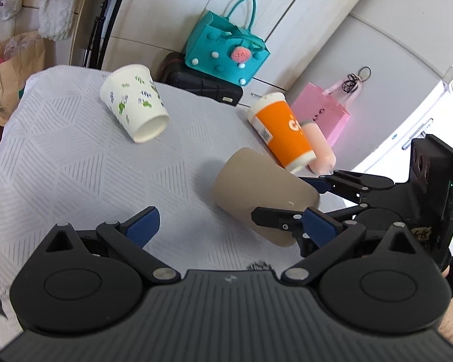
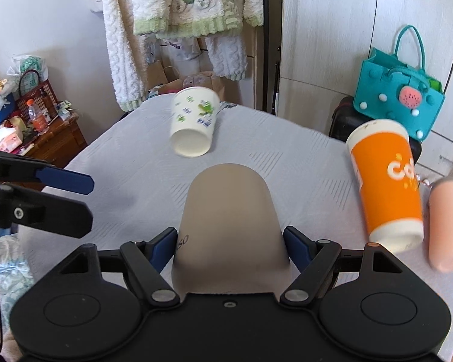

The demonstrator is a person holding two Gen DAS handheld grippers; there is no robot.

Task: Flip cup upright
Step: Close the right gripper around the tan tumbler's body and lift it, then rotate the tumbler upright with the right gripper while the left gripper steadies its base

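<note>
A plain beige cup [image 1: 256,193] lies tilted on the grey-white cloth, and it also shows in the right wrist view [image 2: 229,220]. My right gripper [image 2: 231,246] is shut on the beige cup near its wide end; it also shows in the left wrist view [image 1: 302,202]. My left gripper [image 1: 229,226] is open and empty just left of the cup; its fingers [image 2: 66,181] show at the left of the right wrist view. A white cup with green prints [image 1: 134,102] and an orange cup [image 1: 282,131] stand upside down further back.
A pink tube-like cup [image 1: 320,147] stands beside the orange cup by the cloth's right edge. A teal felt bag [image 1: 226,51] on a black case and a pink paper bag [image 1: 320,111] stand behind. A wooden side table [image 2: 45,138] with clutter stands left.
</note>
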